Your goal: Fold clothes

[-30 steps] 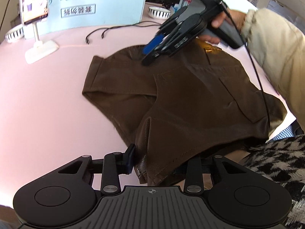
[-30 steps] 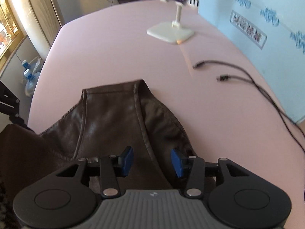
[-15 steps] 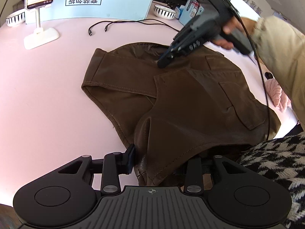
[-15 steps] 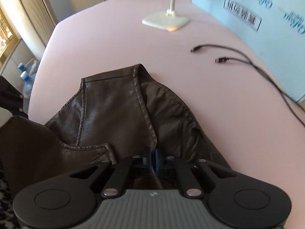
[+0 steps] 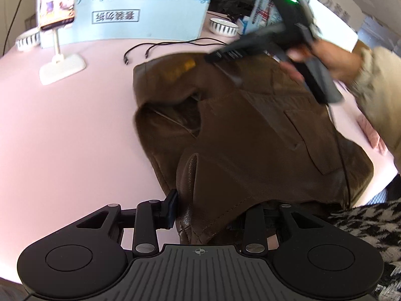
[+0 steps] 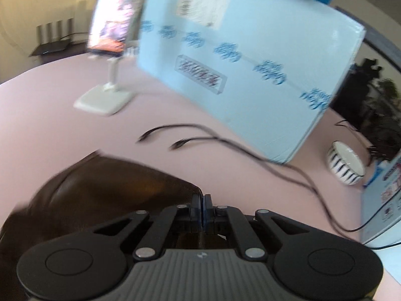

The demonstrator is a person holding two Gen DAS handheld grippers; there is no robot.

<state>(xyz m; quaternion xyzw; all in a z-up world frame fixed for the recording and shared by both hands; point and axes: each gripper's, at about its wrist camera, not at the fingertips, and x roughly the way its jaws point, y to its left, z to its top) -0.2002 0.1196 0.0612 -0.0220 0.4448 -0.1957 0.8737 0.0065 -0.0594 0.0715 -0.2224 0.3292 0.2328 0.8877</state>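
Brown leather jacket (image 5: 250,135) looked heavy, floppy, slick. Right gripper (image 6: 202,207) was pinched on its far edge; left gripper (image 5: 220,210) was closing on the bunched hem at the desk's (image 5: 62,138) near edge; seams grip best

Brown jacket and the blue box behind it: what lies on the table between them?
Two loose black cable ends on bare pink table, between the brown jacket and the blue box; both wrist views show it.

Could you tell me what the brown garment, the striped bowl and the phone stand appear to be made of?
Brown garment: looks like leather or a faux version, given its smooth soft sheen, fine grain and stitched seams. Striped bowl: probably glazed ceramic, being glossy white with dark painted stripes. Phone stand: seems matte white plastic, though coated metal is possible.
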